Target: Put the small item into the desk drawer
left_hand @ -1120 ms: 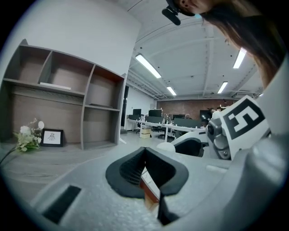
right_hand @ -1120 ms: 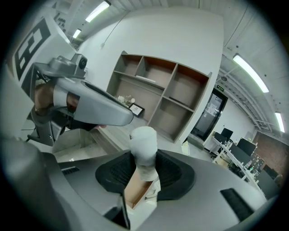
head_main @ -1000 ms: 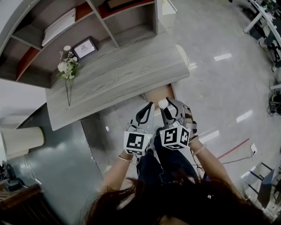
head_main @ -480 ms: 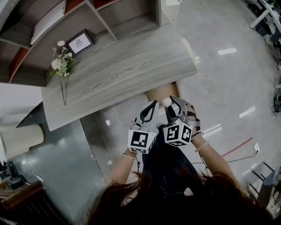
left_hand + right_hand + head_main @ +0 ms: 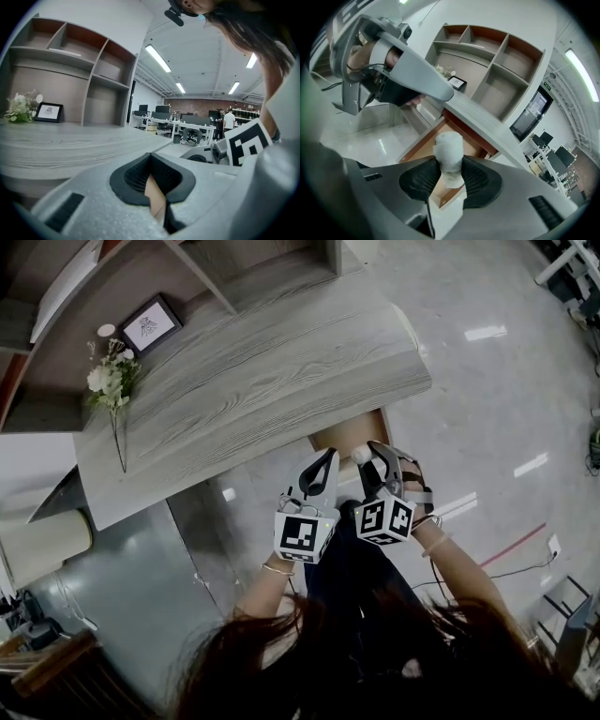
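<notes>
1. The right gripper [image 5: 448,174] is closed on the small white item [image 5: 448,146]. Its pads press the lower half, and the top stands out above them.
2. The item hangs over the open drawer [image 5: 423,149], which comes out under the near edge of the desk [image 5: 262,371], close to its right corner.
3. The left gripper [image 5: 151,159] has its jaws together and holds nothing.
4. I judge the item soft and light, like a wad. A gentle grip at its middle is enough, but it may cling to the pads at release.

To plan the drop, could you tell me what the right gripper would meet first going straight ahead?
Probably the open drawer: it lies straight beyond the white item the right gripper holds; depth unclear.
</notes>
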The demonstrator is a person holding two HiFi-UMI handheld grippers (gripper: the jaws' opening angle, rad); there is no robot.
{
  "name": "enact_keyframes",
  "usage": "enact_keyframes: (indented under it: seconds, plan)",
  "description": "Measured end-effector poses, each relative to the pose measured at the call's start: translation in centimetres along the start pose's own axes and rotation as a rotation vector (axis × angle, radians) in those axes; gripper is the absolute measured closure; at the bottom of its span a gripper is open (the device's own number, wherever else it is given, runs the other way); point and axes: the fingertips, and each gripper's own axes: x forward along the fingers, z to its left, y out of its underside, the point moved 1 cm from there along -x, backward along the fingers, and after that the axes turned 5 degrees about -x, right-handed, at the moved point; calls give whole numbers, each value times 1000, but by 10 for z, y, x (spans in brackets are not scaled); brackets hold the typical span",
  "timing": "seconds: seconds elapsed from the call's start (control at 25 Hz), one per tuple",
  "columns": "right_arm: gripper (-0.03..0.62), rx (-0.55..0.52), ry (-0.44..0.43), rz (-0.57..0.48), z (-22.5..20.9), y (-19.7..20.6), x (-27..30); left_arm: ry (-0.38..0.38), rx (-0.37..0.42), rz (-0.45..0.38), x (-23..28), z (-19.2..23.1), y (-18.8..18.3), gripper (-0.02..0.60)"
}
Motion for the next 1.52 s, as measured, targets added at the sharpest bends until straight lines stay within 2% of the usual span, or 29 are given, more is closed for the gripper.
enact_keyframes:
  seconds: [0.24, 0.4, 0.76, 1.52]
  plan:
    - [473, -31, -35, 41, 21, 23, 24, 30, 8, 18, 11, 2, 26, 566]
    - [473, -43, -53, 55, 32, 34, 37, 24, -16, 32, 16, 4, 41, 566]
    - [473, -9, -69, 101, 40, 52, 65, 24, -17, 28, 27, 10, 62, 566]
    - [468, 40, -127, 184, 70, 73, 109, 8, -19, 36, 46, 31, 83, 566]
